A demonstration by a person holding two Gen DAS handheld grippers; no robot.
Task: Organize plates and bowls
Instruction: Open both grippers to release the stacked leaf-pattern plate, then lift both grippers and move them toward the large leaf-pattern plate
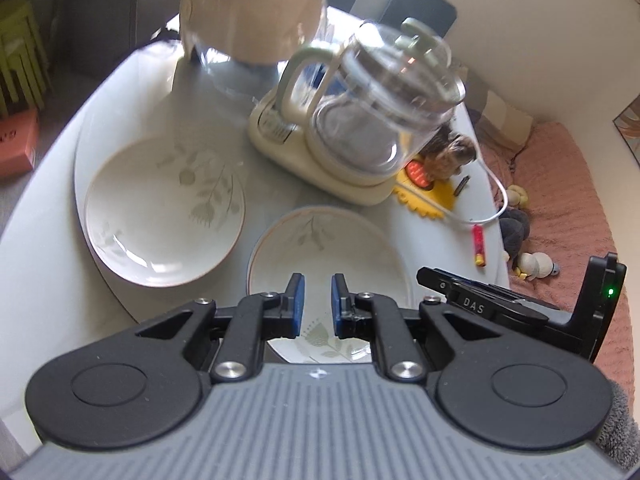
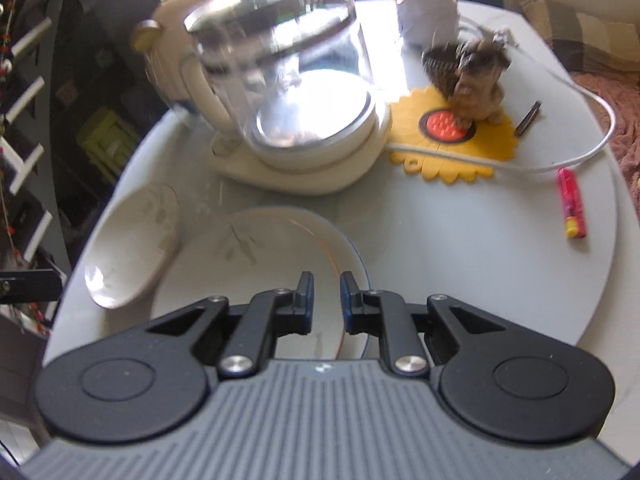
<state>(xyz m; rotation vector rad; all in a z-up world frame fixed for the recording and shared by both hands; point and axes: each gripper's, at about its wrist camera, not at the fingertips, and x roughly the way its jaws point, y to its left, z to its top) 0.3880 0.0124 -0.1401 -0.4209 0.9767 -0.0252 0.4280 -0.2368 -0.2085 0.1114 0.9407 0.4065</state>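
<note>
Two white leaf-patterned plates lie on the round grey table [image 1: 48,264]. In the left wrist view, one plate [image 1: 164,210] lies at the left and a nearer plate [image 1: 320,240] lies under my left gripper [image 1: 318,300], which hovers over it with jaws slightly apart and empty. My right gripper's body [image 1: 520,304] shows at that plate's right. In the right wrist view, my right gripper [image 2: 326,300] is open with a small gap over the right rim of the near plate [image 2: 256,264]. The other plate [image 2: 132,248] is at the left.
A glass kettle [image 1: 384,120] on a cream base, a beige bear-lidded jar [image 1: 256,12], a yellow sunflower mat [image 2: 452,140] with a hedgehog figure [image 2: 476,76], a white cable [image 2: 560,160] and a red lighter [image 2: 574,204] fill the table's far half.
</note>
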